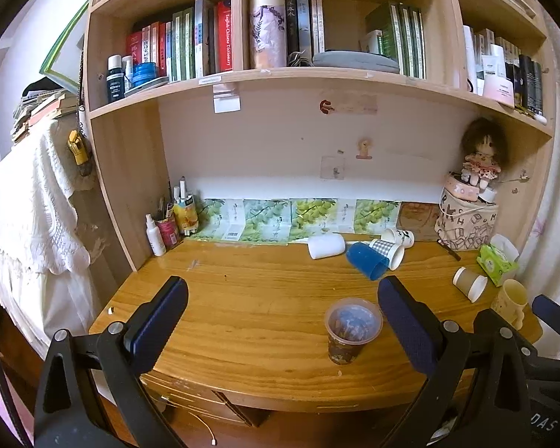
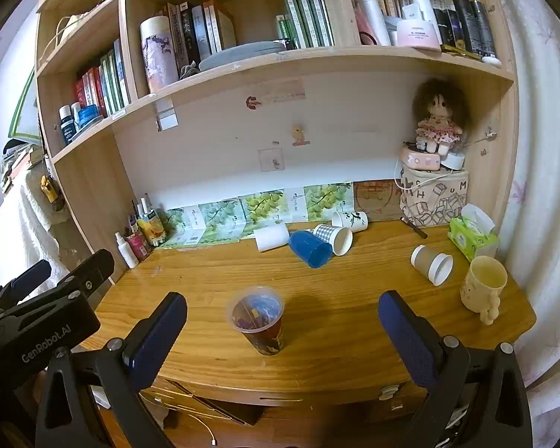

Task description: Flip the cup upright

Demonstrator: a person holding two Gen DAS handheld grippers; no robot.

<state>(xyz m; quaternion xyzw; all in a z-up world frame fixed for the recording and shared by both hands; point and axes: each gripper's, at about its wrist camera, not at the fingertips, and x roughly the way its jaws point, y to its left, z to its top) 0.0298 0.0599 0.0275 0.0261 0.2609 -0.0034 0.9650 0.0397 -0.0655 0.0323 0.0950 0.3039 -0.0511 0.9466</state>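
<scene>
A clear plastic cup with a dark printed wall stands upright near the desk's front edge. A blue cup, a white cup, a checked paper cup, a printed white cup and a brown paper cup lie on their sides. A cream mug stands upright. My left gripper is open and empty, above the desk front. My right gripper is open and empty, the clear cup between its fingers in view.
The wooden desk sits under bookshelves. Bottles and pens stand at the back left. A patterned bag with a doll and a green tissue pack are at the back right. A white cloth hangs at the left.
</scene>
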